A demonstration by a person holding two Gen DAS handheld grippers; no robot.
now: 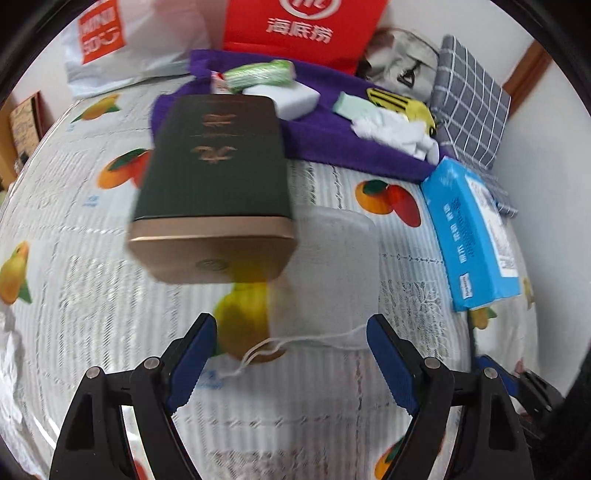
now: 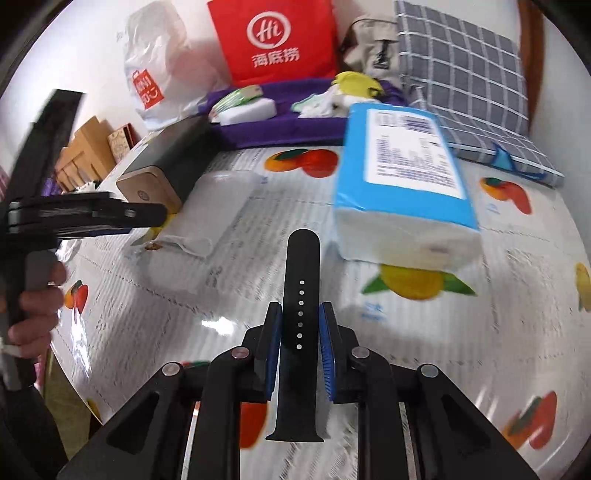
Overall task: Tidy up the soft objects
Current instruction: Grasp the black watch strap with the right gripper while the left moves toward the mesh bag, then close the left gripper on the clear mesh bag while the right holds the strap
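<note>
Nearest my right camera, the right tool (image 2: pixel 300 325) is clamping a black perforated rubber watch strap (image 2: pixel 300 295), its blue pads pressing both edges while the strap's rounded tip is pointing away over the fruit-printed worktop covering (image 2: pixel 406 332). My left tool (image 1: pixel 291 332) is hanging with its jaws spread wide and nothing between them; a thin white string (image 1: pixel 280 345) is lying on the covering just past the blue pads.

Beyond the left tool, a dark green tin with a gold-coloured end (image 1: pixel 210 192) is lying on the covering, and a translucent white plastic container (image 1: pixel 332 266) is sitting just to its right. Farther right, a blue and white pack of tissues (image 1: pixel 472 236) is resting near the edge.

At the far side, a purple cloth (image 1: pixel 332 140) is carrying the soft things: a white sponge block (image 1: pixel 291 96), a green striped roll (image 1: pixel 258 74), a pale green pad (image 1: pixel 351 107) and crumpled white fabric (image 1: pixel 395 129). Behind it a red bag with white lettering (image 1: pixel 303 29) and a grey checked cushion (image 1: pixel 469 99) are leaning by the wall.

From the right view, a person's hand (image 2: pixel 37 306) is gripping the left tool's handle.
</note>
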